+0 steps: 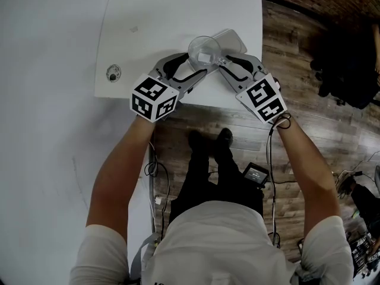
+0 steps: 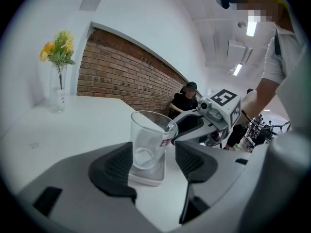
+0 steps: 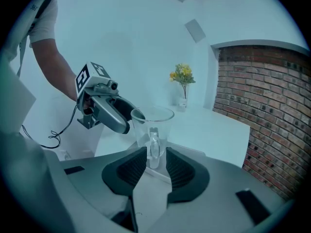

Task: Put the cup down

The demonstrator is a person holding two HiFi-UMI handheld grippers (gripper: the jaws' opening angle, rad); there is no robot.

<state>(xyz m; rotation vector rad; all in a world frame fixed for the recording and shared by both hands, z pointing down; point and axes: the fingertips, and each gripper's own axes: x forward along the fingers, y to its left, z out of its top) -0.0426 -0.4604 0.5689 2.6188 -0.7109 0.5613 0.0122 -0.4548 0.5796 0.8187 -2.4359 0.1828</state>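
Note:
A clear glass cup with a handle stands upright on a small white tray near the front edge of the white table. My left gripper is open beside the cup; in the left gripper view the cup stands just ahead of the wide-apart pads. My right gripper comes from the other side. In the right gripper view the cup's handle sits between the jaws, with a gap on each side, so the right gripper is open.
A slim vase of yellow flowers stands far back on the table. A round cable hole lies left of the grippers. The table's front edge drops to wood flooring. A seated person is by the brick wall.

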